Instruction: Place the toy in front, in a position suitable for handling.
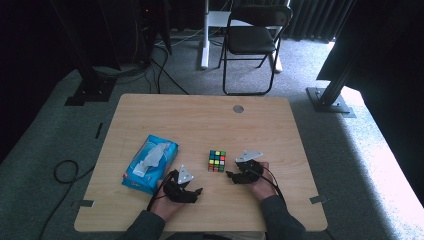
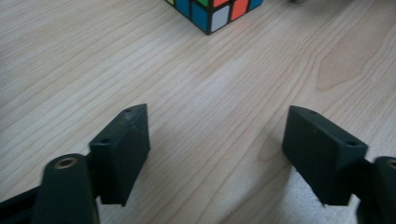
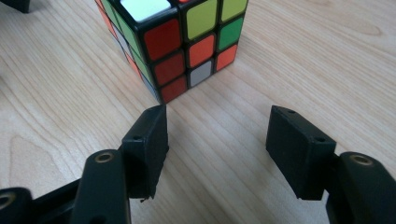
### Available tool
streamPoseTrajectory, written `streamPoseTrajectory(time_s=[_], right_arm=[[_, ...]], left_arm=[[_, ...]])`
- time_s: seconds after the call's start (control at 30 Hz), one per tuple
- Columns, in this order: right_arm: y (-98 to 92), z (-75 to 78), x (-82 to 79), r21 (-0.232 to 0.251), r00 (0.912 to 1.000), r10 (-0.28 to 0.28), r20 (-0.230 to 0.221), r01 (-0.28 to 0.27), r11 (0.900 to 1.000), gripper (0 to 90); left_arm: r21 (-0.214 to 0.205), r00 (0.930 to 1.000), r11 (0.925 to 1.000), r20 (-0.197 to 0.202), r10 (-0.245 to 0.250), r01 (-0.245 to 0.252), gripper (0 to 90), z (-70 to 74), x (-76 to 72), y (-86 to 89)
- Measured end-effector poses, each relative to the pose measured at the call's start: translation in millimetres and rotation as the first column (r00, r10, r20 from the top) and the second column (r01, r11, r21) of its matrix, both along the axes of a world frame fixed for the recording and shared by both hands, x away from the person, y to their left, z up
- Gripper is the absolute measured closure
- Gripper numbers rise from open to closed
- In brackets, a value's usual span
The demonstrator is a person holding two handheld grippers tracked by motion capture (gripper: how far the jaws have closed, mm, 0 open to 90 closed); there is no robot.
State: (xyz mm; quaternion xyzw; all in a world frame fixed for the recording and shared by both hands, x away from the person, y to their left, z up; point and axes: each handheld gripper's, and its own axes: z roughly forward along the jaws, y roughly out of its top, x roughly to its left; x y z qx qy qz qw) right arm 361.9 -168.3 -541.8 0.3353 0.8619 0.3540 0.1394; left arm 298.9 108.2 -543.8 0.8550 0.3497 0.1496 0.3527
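Rubik's cube (image 1: 217, 160): scrambled colour cube, standing flat on the wooden table (image 1: 200, 125), near the middle and slightly right, on the near half; untouched by either tool

Right gripper (image 1: 233, 175): held in the person's right hand (image 1: 260, 182), just right of the cube and a little nearer; jaws stand apart with nothing between them, bare wood showing in the gap; in the right gripper view the cube (image 3: 175, 44) sits just beyond the jaw tips, apart from them, offset toward the left jaw

Left gripper (image 1: 196, 191): held in the person's left hand (image 1: 167, 202), near and left of the cube, well short of it; jaws wide and empty; in the left gripper view a corner of the cube (image 2: 212, 11) lies at the far edge

Tissue pack (image 1: 150, 162): blue, left of the cube, well apart, not involved

Step in hand, as judged: approach to the cube, the right tool leading, no grasp yet

Next move, as judged: the right tool goes forward and shifts toward the cube's centre so both jaws flank opposite faces, square to the sides and low enough to catch them, before closing; a skewed entry risks nudging the cube across the wood
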Motion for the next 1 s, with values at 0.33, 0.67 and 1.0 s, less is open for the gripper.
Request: streamPoseTrajectory(time_s=[0.33,0.67,1.0], right_arm=[[-2.0,-3.2,-0.6,0.024,0.9998,-0.015,0.016,0.015,0.9996,35.8],[-2.3,-6.6,-2.2,0.049,0.9986,-0.036,0.038,0.034,0.9982,34.7],[-1.9,-6.7,-4.4,0.046,0.9967,-0.073,0.036,0.071,0.9964,30.7]], left_arm=[[0.012,0.9994,0.9996,-0.025,0.025,-0.025,40.5,4.7,0.9,2.8],[0.051,0.9989,0.9987,-0.045,0.01,-0.008,42.8,8.5,-0.7,1.9],[0.05,0.9994,0.9988,-0.035,0.003,-0.002,42.7,16.1,-1.2,0.8]])
